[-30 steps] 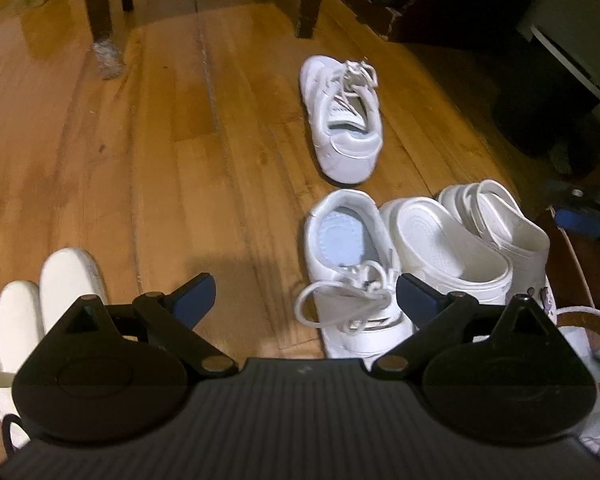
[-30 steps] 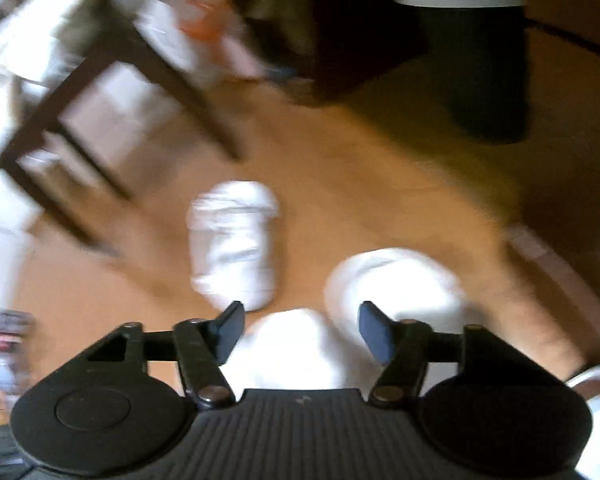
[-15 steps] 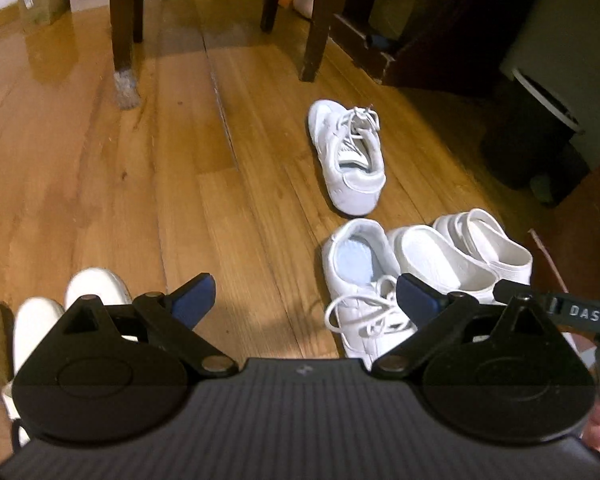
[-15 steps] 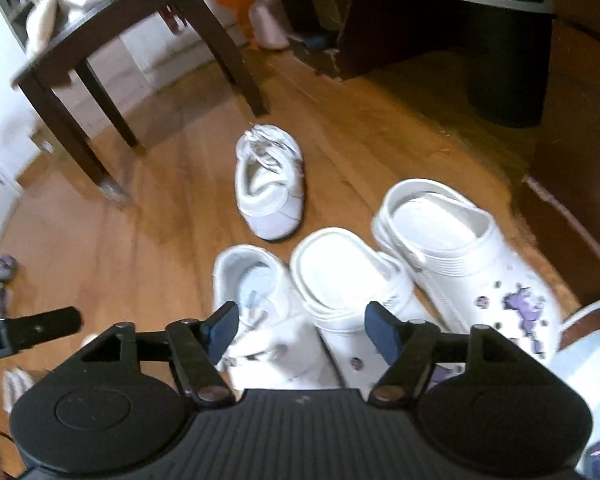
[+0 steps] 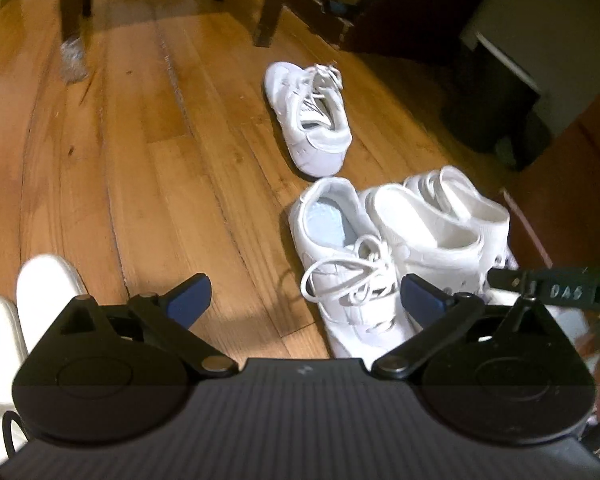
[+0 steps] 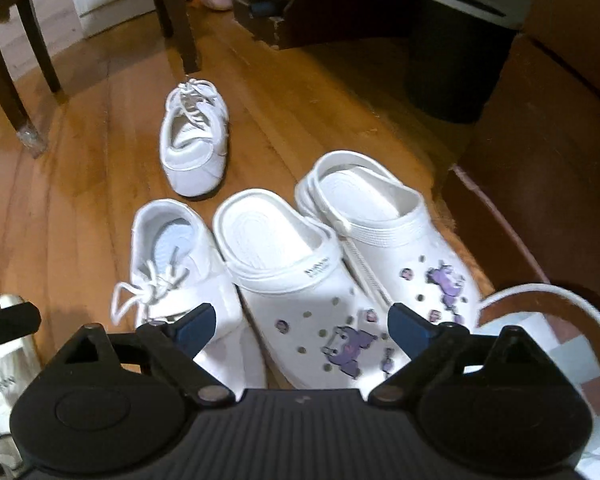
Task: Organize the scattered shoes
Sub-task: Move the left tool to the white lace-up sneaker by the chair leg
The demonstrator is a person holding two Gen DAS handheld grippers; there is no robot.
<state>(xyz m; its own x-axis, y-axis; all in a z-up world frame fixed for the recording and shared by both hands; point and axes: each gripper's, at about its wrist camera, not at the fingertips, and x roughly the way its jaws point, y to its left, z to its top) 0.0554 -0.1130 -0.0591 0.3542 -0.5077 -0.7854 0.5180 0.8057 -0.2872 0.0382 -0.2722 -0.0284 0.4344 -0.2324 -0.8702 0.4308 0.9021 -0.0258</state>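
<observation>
Both grippers, left (image 5: 306, 298) and right (image 6: 300, 322), agape, empty. Clogs (image 6: 300, 276) and near sneaker (image 6: 184, 264) lined up; far sneaker (image 6: 194, 148) astray at 12 o'clock.

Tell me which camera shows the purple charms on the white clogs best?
The right wrist view: both clogs lie close below it, purple charms facing up. The left wrist view shows only the clogs' heel ends, charms hidden.

near sneaker (image 6: 180, 276) left of 2 clogs (image 6: 300, 280), far sneaker (image 6: 194, 144) behind them, bin (image 6: 456, 52) far right
</observation>
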